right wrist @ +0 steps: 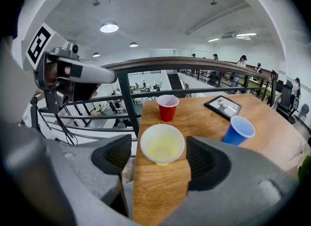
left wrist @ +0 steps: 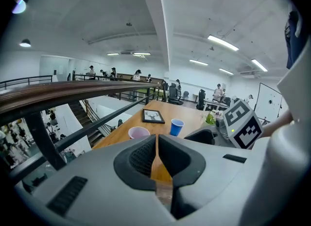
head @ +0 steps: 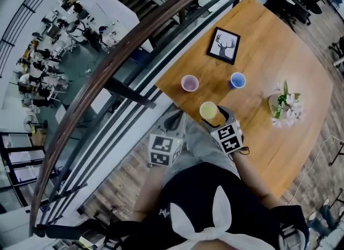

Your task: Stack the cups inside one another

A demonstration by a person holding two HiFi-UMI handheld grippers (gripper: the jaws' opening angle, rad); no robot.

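Note:
A pale yellow cup (right wrist: 162, 144) stands upright near the front edge of the wooden table (right wrist: 160, 196). My right gripper (right wrist: 162, 165) is open, one jaw on each side of the cup, a gap showing on the left. Farther back stand a red cup (right wrist: 167, 107), pink inside (head: 189, 83), and a blue cup (right wrist: 238, 130). My left gripper (left wrist: 157, 158) is shut with nothing in it. It hovers off the table's near corner (head: 173, 128), left of the right gripper (head: 217, 117). The left gripper view shows the red cup (left wrist: 139, 132) and blue cup (left wrist: 177, 126) ahead.
A framed deer picture (head: 223, 45) lies at the table's far side. A small vase of flowers (head: 285, 106) stands at the right. A dark metal railing (head: 134, 44) with a wooden handrail runs along the table's left edge, with a drop to a lower floor behind it.

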